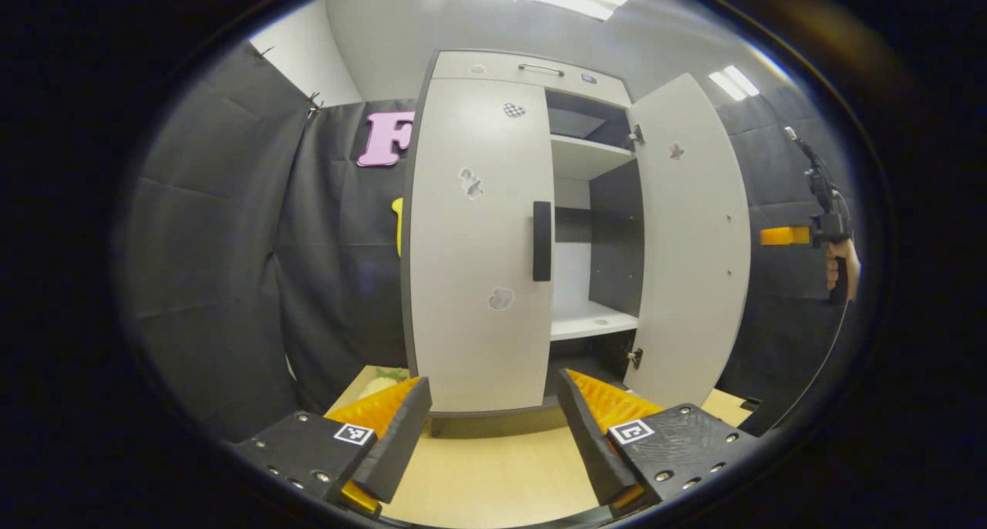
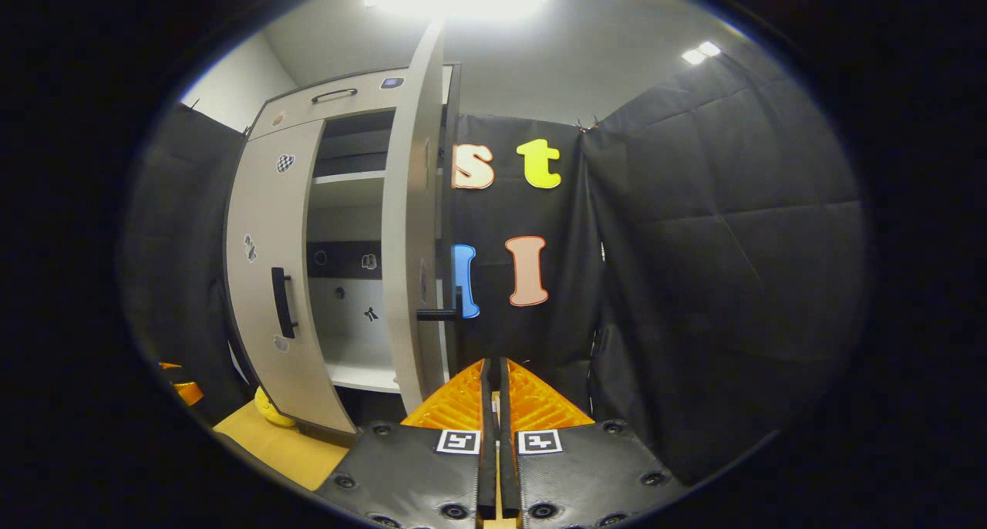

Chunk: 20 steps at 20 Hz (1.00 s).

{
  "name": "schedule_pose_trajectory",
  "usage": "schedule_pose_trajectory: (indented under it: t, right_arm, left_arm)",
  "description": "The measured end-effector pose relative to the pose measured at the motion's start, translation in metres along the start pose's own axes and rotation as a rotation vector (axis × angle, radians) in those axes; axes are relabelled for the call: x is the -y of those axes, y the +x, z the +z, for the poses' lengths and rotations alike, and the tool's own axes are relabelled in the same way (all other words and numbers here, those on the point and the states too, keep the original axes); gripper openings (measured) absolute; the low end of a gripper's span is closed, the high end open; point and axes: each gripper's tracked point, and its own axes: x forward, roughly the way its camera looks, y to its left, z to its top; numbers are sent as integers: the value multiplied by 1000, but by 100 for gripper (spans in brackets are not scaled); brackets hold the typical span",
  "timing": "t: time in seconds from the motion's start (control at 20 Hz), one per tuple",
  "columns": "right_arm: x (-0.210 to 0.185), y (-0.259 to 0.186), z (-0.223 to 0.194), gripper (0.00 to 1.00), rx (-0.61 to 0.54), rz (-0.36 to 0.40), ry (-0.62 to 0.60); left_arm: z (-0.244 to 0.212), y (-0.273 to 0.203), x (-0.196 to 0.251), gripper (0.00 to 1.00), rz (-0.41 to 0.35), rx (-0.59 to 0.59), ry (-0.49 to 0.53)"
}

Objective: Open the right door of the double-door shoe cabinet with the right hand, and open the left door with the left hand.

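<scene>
The left tool is nearest, low over the wooden bench. Its two fingers are spread wide with nothing between them, so I think it is ready to go around a handle. It points right at the shoe cabinet that stands on the bench. The left door is closed, and its dark handle sits at its inner edge, well apart from the tool. That looks like the next thing to grab.

The right door is swung wide open, so you can see the shelves inside. That half of the job looks done.

The right tool has its fingers pressed together and holds nothing. It is near the open door's handle but not touching it, off to the side, maybe to keep out of the way.
</scene>
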Motion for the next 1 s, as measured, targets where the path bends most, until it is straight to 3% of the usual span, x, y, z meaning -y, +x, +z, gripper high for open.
schedule_pose_trajectory:
  t: [0.3, 0.4, 0.5, 0.65, 0.75, 1.0]
  right_arm:
    - [63, -32, 7, 4, 21, -182, 1]
    - [72, -36, 5, 5, -5, -204, 28]
    - [84, -42, 0, 27, -42, -226, 13]
    - [123, -38, -2, 94, -44, -345, -54]
    - [132, -27, 3, 96, -24, -371, -45]
    - [146, 28, 4, 93, 21, -329, 24]
  left_arm:
    - [29, 41, -1, 96, -25, 65, 7]
    - [40, 59, 2, 93, -32, 82, 6]
    - [54, 78, 12, 93, -52, 101, -12]
    - [81, 111, 25, 94, -73, 143, -10]
    - [103, 136, 33, 94, -62, 170, 26]
    - [138, 187, 61, 93, -45, 191, 69]
